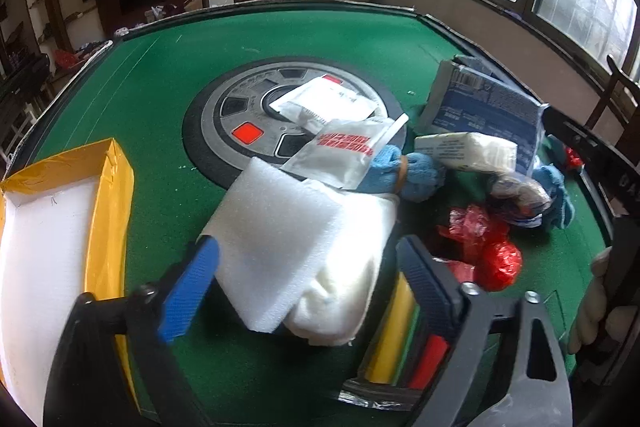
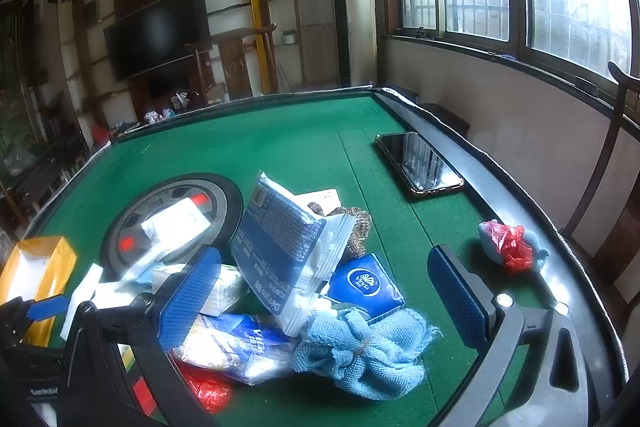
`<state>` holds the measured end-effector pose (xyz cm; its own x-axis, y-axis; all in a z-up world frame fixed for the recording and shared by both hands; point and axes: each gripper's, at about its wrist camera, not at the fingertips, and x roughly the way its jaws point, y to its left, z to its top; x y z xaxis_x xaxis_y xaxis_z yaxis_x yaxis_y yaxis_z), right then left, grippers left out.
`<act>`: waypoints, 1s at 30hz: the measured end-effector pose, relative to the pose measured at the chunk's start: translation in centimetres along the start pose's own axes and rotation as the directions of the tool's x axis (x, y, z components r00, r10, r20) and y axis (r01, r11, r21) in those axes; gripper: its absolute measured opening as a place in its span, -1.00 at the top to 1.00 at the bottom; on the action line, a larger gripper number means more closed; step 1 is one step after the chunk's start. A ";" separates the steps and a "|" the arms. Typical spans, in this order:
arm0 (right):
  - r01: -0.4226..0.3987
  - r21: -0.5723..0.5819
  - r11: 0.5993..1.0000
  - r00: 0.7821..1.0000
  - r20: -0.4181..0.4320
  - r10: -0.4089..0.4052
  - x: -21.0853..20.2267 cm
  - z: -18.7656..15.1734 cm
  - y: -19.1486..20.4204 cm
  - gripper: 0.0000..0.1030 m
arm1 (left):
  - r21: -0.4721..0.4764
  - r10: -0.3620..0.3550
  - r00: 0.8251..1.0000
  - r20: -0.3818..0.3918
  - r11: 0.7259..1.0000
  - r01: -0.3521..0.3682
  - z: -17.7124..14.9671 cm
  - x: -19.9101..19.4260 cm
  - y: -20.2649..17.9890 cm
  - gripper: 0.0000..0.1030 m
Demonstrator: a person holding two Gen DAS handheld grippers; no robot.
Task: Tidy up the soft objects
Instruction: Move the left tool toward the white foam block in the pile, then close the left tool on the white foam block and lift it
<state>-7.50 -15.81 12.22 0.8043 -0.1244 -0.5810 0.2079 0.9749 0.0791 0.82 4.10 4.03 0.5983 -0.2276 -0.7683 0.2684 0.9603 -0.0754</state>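
Note:
A pile of soft things lies on the green table [image 1: 152, 75]. In the left wrist view my left gripper [image 1: 308, 267] is open, its blue pads on either side of a white foam sheet [image 1: 276, 239] lying over a white cloth [image 1: 352, 291]. Behind are clear packets [image 1: 344, 151], a blue cloth [image 1: 416, 175], tissue packs [image 1: 484, 107] and red plastic bags [image 1: 488, 247]. In the right wrist view my right gripper [image 2: 324, 287] is open above a blue cloth bundle [image 2: 368, 351], a dark blue tissue pack [image 2: 280, 247] and a small blue packet [image 2: 366, 285].
A yellow-edged white box [image 1: 52, 227] stands at the left; it also shows in the right wrist view [image 2: 40, 267]. A phone [image 2: 420, 163] lies near the table's right rail. A blue cloth with red plastic [image 2: 512, 247] sits on the right rail. A round panel [image 1: 248, 123] marks the table centre.

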 end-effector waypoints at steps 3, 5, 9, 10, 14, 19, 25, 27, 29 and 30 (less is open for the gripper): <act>0.000 -0.001 1.000 1.000 -0.010 0.000 0.3 -0.1 0.1 -0.97 | -0.095 -0.066 0.998 -0.003 0.993 0.065 0.2 -0.5 1.5 0.05; -0.001 -0.003 1.000 1.000 -0.014 0.001 0.3 -0.1 0.1 -0.97 | -0.151 -0.073 0.997 -0.014 0.986 0.070 0.3 -0.3 2.8 0.06; -0.005 -0.003 1.000 1.000 -0.014 0.005 0.3 -0.2 0.1 -0.97 | -0.181 -0.013 1.000 -0.017 0.983 0.009 -0.1 -0.4 4.0 -0.07; -0.007 -0.002 1.000 1.000 -0.017 0.007 0.3 -0.2 0.1 -0.97 | -0.184 0.005 1.000 -0.017 0.983 -0.008 -0.2 -0.4 4.0 -0.21; -0.014 -0.001 1.000 1.000 -0.024 0.014 0.4 -0.3 0.1 -0.97 | -0.190 0.088 0.996 -0.009 0.978 -0.088 0.2 -0.1 4.2 -0.58; -0.016 -0.009 1.000 0.999 -0.029 0.015 0.4 -0.3 0.2 -0.97 | -0.220 0.053 0.998 -0.041 0.974 -0.061 0.6 1.8 5.1 -0.48; -0.012 -0.018 1.000 0.999 -0.032 0.011 0.6 -0.3 0.4 -0.97 | -0.218 -0.050 0.998 0.036 0.974 0.057 0.7 0.3 4.8 0.52; -0.013 -0.024 1.000 0.999 -0.034 0.013 0.7 -0.3 0.5 -0.97 | -0.223 -0.068 0.995 0.067 0.971 0.082 0.8 -0.9 4.9 0.63; -0.012 -0.028 1.000 0.999 -0.033 0.011 0.7 -0.3 0.6 -0.97 | -0.232 -0.091 0.991 0.101 0.966 0.112 0.7 -2.2 5.2 0.66; -0.011 -0.030 1.000 0.999 -0.031 0.010 0.7 -0.4 0.6 -0.97 | -0.234 -0.099 0.988 0.122 0.964 0.126 0.6 -3.1 5.4 0.68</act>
<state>-7.00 -15.21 11.58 0.7885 -0.1089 -0.6053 0.1826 0.9813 0.0613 0.92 9.92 6.37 0.6565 -0.3396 -0.6735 0.1576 0.9349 -0.3179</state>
